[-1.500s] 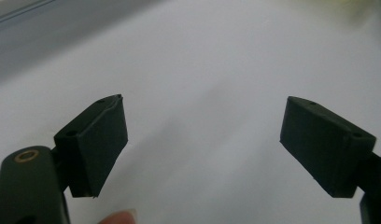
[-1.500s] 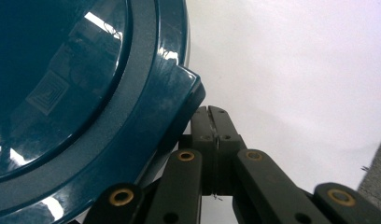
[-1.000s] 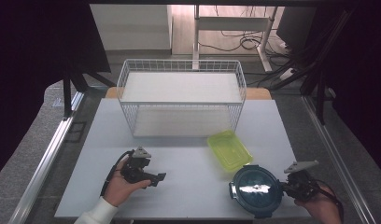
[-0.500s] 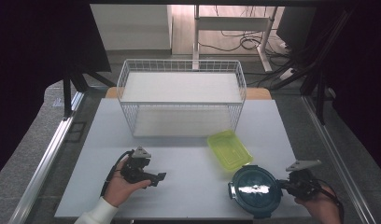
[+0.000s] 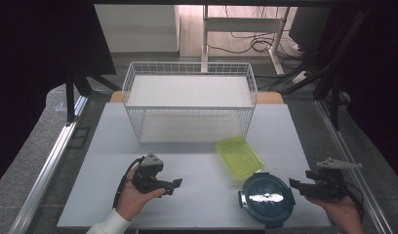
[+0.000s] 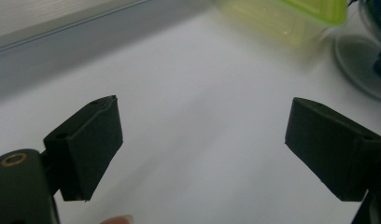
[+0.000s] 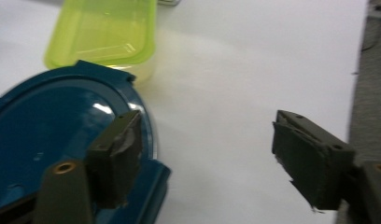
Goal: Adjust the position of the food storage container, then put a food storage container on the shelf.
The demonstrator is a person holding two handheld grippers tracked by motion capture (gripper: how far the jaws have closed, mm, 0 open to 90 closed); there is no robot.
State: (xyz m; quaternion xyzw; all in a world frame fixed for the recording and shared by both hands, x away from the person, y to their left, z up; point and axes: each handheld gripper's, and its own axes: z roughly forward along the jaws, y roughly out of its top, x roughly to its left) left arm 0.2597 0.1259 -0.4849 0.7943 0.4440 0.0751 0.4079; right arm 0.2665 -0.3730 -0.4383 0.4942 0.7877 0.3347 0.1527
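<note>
Your right gripper (image 5: 295, 184) sits at the near right of the white table (image 5: 197, 146), just beside the round blue lidded container (image 5: 266, 198); its jaws have just been opening and now stand wide with nothing between them. In the right gripper view, one jaw hangs over the container's blue rim while the other is out over bare tabletop, and you cannot tell from there whether the first still touches the lid. The container rests flat on the table near the front edge, with the yellow-green box (image 5: 239, 156) just beyond it, close enough that their edges look to meet. Your left gripper (image 5: 173, 185) lies in your left hand (image 5: 133, 195) at the near left, well apart from both containers, jaws spread wide and empty above the table. The white wire basket (image 5: 189, 105) stands farther back at the middle.
</note>
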